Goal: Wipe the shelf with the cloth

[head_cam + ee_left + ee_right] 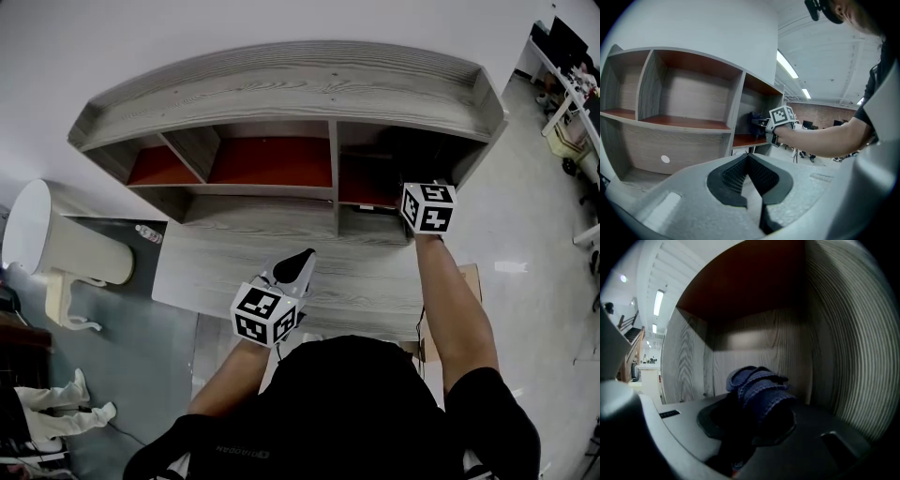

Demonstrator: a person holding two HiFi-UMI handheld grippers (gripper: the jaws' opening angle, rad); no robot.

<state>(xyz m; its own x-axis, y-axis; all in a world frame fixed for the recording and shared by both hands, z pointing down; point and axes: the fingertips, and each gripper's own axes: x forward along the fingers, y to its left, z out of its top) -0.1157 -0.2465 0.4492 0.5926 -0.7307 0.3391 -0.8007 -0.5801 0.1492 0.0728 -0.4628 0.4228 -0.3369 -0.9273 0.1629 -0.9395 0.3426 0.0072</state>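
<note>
The grey wood shelf unit point(281, 89) has red-brown boards in its compartments. My right gripper point(753, 420) reaches into the right-hand compartment point(367, 192) and is shut on a folded dark blue cloth point(758, 384). In the head view only its marker cube point(428, 206) shows; the jaws and cloth are hidden inside the compartment. The left gripper view shows that cloth point(756, 123) in the compartment's mouth. My left gripper point(301, 263) hangs over the lower grey ledge point(234, 248), shut with nothing between its pads point(736, 176).
A white cylindrical appliance point(54, 234) stands left of the shelf, with a small bottle point(148, 233) beside it. A person's legs point(56, 403) show at lower left. A cardboard box point(466, 281) lies by my right arm. Office desks point(567, 84) stand far right.
</note>
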